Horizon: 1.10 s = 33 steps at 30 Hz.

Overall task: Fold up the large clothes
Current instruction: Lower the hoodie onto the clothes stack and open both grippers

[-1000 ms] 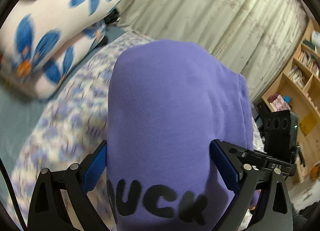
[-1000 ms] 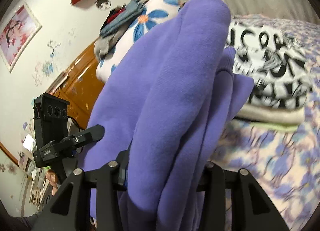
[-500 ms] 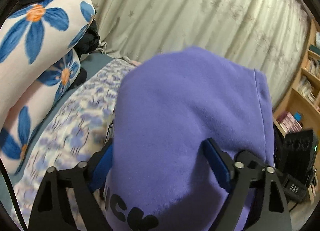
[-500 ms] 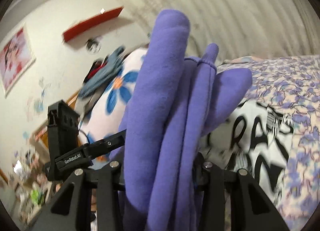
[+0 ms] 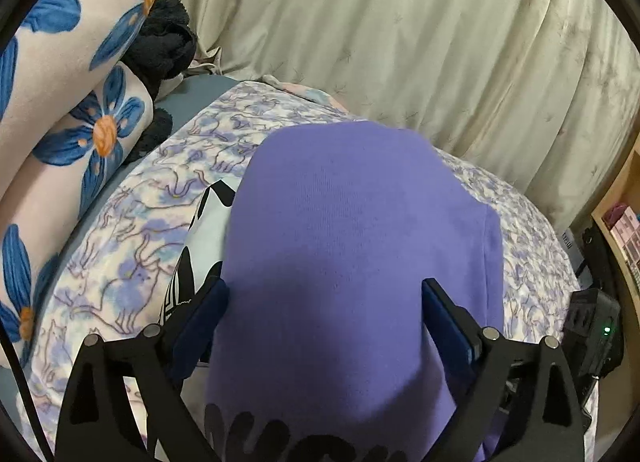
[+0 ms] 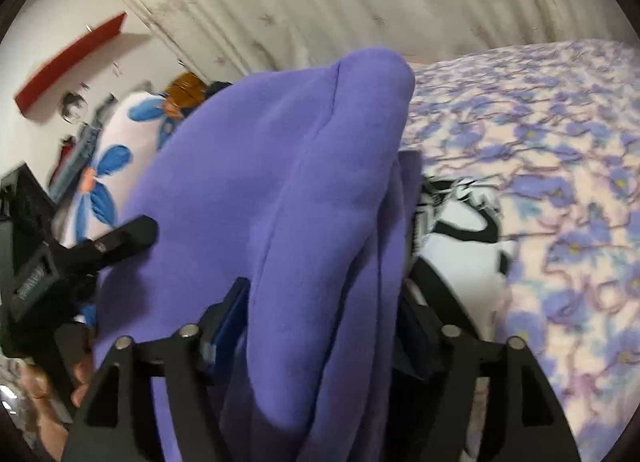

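A folded purple sweatshirt (image 5: pixel 352 246) with black lettering fills the left wrist view. My left gripper (image 5: pixel 324 318) is shut on its thick folded edge, blue pads on both sides. In the right wrist view the same purple sweatshirt (image 6: pixel 288 198) bulges between my right gripper (image 6: pixel 324 322), which is shut on it. It hangs just above a folded black-and-white printed garment (image 5: pixel 200 230), also seen in the right wrist view (image 6: pixel 460 238), on the bed. The left gripper (image 6: pixel 80 250) shows at the left of the right wrist view.
The bed has a purple floral blanket (image 5: pixel 132 222) (image 6: pixel 540 150). Rolled white bedding with blue flowers (image 5: pixel 60 102) lies along the left. A beige curtain (image 5: pixel 400 30) hangs behind. A wooden bookshelf (image 5: pixel 624 214) stands at the right.
Both grippers have carried the purple sweatshirt forward and lower over the bed, so the black-and-white folded garment now lies right under it.
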{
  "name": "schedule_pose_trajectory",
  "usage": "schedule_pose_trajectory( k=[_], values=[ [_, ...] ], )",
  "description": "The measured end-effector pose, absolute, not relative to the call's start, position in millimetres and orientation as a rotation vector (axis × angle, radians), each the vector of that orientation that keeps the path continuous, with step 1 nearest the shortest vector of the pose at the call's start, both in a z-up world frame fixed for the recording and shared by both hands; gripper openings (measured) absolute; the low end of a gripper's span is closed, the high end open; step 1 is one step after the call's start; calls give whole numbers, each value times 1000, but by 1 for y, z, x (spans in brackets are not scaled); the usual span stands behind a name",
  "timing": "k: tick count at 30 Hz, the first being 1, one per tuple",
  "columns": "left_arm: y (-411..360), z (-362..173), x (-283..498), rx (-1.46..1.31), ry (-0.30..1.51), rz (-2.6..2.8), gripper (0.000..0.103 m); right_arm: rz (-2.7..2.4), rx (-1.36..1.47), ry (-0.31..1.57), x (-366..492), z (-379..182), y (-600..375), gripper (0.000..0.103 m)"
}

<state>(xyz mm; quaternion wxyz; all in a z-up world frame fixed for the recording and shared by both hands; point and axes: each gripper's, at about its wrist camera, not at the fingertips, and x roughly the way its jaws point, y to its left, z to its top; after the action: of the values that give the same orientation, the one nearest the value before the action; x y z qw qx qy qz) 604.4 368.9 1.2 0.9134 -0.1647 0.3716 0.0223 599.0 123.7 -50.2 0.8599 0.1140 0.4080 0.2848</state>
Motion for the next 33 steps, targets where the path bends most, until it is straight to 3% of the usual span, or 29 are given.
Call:
schedule_pose_trajectory(
  k=[5, 11, 12, 16, 20, 22, 33],
  values=[
    [368, 18, 583, -300, 793, 59, 96, 506, 56, 846, 581, -15, 129, 81],
    [364, 40, 532, -212, 810, 63, 96, 505, -29, 709, 535, 28, 125, 81],
    [361, 40, 522, -178, 818, 79, 95, 510, -35, 690, 526, 32, 127, 77],
    [352, 32, 502, -101, 822, 86, 85, 540, -32, 733, 512, 26, 142, 44],
    [358, 22, 499, -147, 815, 91, 85, 485, -60, 807, 516, -5, 154, 38],
    [360, 16, 501, -170, 829, 77, 87, 434, -94, 807, 517, -17, 153, 26],
    [358, 28, 474, -236, 822, 112, 87, 461, 13, 883, 489, 2, 106, 24]
  ],
)
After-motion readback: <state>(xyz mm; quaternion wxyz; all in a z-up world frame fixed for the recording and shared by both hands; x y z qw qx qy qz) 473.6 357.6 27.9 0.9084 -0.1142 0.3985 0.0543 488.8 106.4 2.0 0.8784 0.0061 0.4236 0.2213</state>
